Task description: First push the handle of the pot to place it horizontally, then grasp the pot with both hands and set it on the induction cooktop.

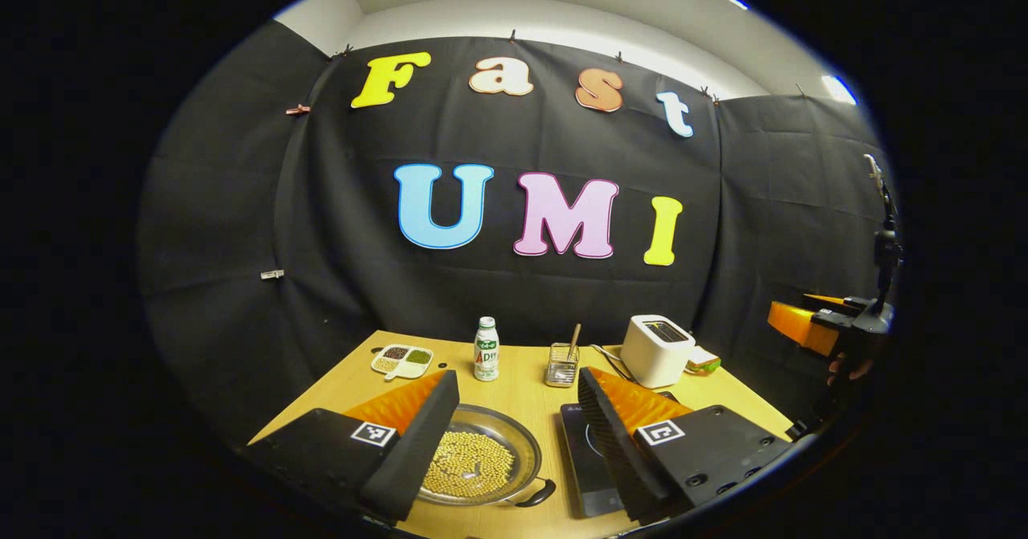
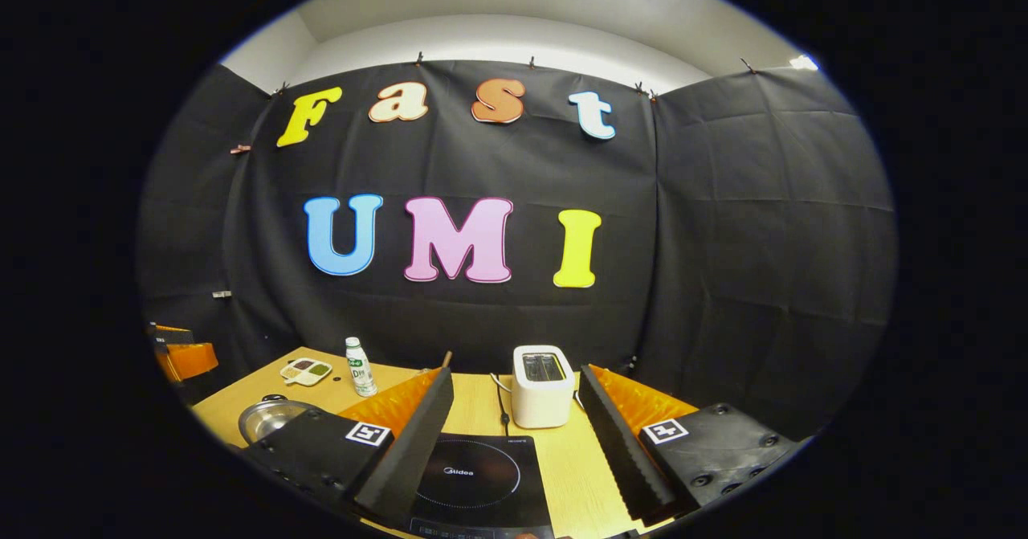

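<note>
While both claws hover above a wooden table (image 1: pixel 522 386), each is spread wide and grasps nothing. Between and below the left gripper (image 1: pixel 514 434) fingers sits the pot (image 1: pixel 482 459), filled with pale beans, its handle (image 1: pixel 536 493) pointing toward the claw. Under the right gripper (image 2: pixel 514 443) lies the induction cooktop (image 2: pixel 482 475), a toaster (image 2: pixel 543 385) beyond.

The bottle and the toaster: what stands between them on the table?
In the left gripper view, a small wire basket with a stick in it stands between the bottle and the toaster, on bare wooden table.
</note>
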The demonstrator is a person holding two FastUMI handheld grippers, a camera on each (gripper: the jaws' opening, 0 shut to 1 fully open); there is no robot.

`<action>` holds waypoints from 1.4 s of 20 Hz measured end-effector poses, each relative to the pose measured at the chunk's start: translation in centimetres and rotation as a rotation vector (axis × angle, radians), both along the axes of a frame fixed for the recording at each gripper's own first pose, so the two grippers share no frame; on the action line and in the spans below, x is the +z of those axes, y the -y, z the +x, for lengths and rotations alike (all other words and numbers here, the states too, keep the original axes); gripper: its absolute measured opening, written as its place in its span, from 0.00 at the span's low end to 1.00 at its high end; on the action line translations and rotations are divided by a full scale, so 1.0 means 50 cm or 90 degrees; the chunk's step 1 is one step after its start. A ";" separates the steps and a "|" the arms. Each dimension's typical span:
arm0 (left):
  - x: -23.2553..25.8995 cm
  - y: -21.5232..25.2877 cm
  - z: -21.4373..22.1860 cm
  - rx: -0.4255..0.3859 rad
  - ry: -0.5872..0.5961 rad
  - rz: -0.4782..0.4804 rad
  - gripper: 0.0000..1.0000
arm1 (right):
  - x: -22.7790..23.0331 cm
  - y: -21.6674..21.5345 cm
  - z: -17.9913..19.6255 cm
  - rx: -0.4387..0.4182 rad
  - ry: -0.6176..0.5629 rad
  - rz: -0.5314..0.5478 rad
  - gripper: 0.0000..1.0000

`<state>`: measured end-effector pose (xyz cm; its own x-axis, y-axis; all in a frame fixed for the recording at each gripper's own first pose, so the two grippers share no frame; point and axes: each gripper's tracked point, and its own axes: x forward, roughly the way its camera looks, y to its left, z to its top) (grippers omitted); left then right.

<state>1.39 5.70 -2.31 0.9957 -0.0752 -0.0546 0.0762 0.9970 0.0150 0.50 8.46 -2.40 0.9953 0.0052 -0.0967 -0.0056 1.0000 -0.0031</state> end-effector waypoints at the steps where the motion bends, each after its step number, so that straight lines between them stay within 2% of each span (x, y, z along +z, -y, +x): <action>1: -0.001 -0.010 -0.003 -0.003 0.004 0.005 0.94 | 0.000 -0.005 0.001 -0.005 -0.004 0.008 0.98; 4: -0.006 -0.031 -0.013 -0.011 0.007 0.011 0.94 | 0.005 -0.032 -0.013 -0.011 -0.004 0.017 0.98; 12: -0.049 -0.125 -0.064 0.002 -0.015 0.017 0.93 | 0.021 -0.086 -0.070 -0.001 0.006 -0.016 0.98; 14: -0.074 -0.148 -0.079 -0.005 -0.038 0.012 0.84 | 0.017 -0.101 -0.081 -0.003 0.006 -0.018 0.98; 16: -0.101 -0.164 -0.095 -0.014 -0.062 0.009 0.62 | 0.010 -0.112 -0.094 -0.002 0.001 -0.018 0.98; 23: -0.214 -0.187 -0.143 -0.047 -0.165 -0.023 0.22 | 0.006 -0.159 -0.122 0.025 0.003 -0.041 0.98; 24: -0.225 -0.187 -0.146 -0.049 -0.177 -0.026 0.14 | 0.002 -0.163 -0.120 0.026 -0.002 -0.039 0.98; 26: -0.244 -0.193 -0.146 -0.049 -0.197 -0.023 0.05 | -0.006 -0.166 -0.115 0.029 -0.009 -0.036 0.98; 28: -0.277 -0.187 -0.152 -0.060 -0.230 -0.018 0.05 | -0.009 -0.160 -0.102 0.026 -0.012 -0.034 0.98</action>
<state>-6.19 15.05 -16.14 0.9009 -0.1720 -0.3984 0.1630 0.9850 -0.0566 -4.58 16.45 -2.85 0.9923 0.0402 -0.1168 -0.0470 0.9973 -0.0561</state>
